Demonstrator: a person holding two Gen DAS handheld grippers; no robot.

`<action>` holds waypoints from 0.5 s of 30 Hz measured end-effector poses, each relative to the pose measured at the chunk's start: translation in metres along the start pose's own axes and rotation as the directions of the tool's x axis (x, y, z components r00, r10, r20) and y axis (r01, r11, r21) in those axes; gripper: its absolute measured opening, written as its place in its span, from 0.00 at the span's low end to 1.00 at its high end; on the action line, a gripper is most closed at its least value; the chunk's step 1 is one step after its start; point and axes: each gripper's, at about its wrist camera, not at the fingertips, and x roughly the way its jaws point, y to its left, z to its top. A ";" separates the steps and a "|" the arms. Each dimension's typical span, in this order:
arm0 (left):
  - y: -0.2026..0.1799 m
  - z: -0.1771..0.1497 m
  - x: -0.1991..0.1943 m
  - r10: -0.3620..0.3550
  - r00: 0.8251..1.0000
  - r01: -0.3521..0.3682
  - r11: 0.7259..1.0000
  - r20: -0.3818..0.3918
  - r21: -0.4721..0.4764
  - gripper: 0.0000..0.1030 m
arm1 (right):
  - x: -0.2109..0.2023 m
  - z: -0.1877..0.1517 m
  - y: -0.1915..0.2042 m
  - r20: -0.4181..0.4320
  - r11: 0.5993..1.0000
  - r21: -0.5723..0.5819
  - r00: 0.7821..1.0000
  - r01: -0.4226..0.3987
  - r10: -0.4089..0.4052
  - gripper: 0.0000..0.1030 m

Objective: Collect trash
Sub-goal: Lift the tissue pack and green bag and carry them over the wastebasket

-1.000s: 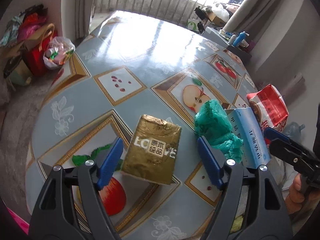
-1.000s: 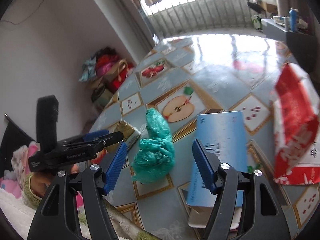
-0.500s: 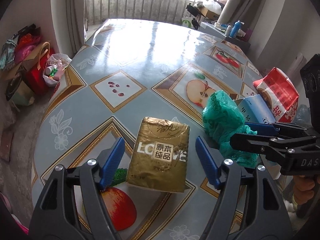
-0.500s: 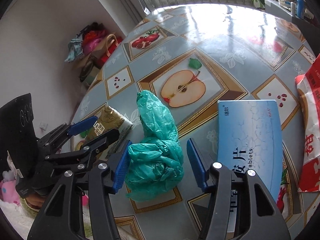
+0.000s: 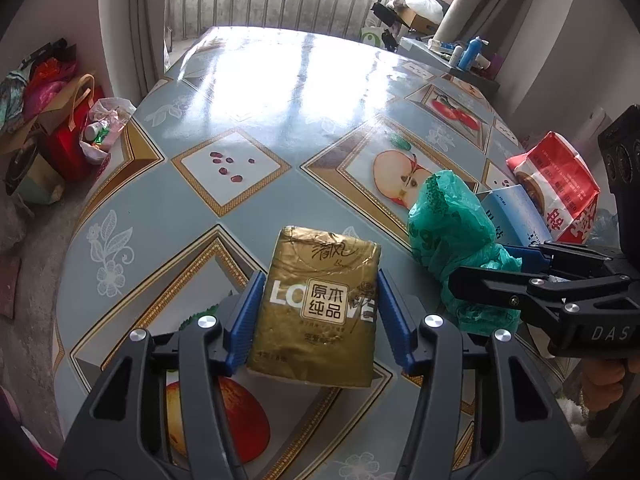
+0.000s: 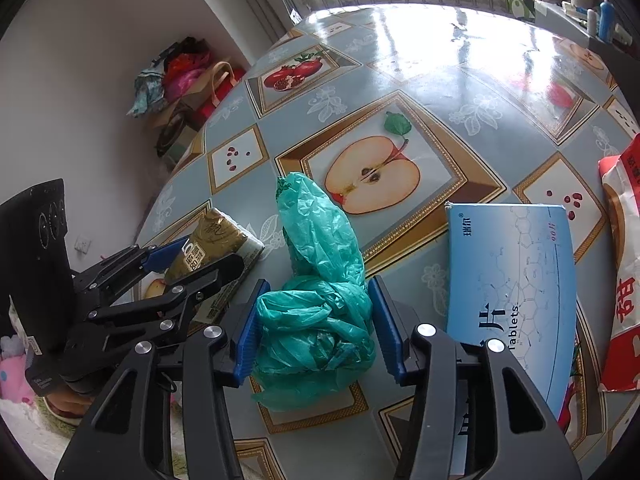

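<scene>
**Readable print on the table's items**

The gold tissue pack (image 5: 320, 308) is showing "LOVE" and "原木纯品". The blue medicine box (image 6: 516, 296) is displaying "瑞尔", "90片" and "Tablets". The right gripper (image 5: 486, 270) body is bearing "DAS".

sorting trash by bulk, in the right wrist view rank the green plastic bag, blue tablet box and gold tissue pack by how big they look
1. blue tablet box and green plastic bag: they look about alike, and both lie close to the camera, so I won't rank them.
2. gold tissue pack: clearly smallest here, though it lies farther off and is partly hidden.
</scene>
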 end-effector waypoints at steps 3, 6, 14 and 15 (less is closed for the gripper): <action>-0.003 -0.001 -0.003 0.013 1.000 -0.013 1.000 0.005 0.003 0.50 | -0.003 -0.001 0.000 0.012 1.000 -0.003 1.000 -0.003 0.003 0.47; -0.006 -0.002 -0.007 0.028 1.000 -0.028 1.000 0.014 0.006 0.50 | -0.006 0.000 0.000 0.023 1.000 -0.006 1.000 -0.007 0.007 0.46; -0.010 0.001 -0.017 0.052 0.998 -0.053 0.998 0.044 0.024 0.50 | -0.017 -0.001 -0.002 0.052 1.000 -0.004 0.998 -0.022 0.022 0.46; -0.011 0.002 -0.017 0.053 0.998 -0.054 0.998 0.046 0.026 0.50 | -0.018 -0.002 -0.002 0.056 1.000 -0.005 0.998 -0.024 0.024 0.46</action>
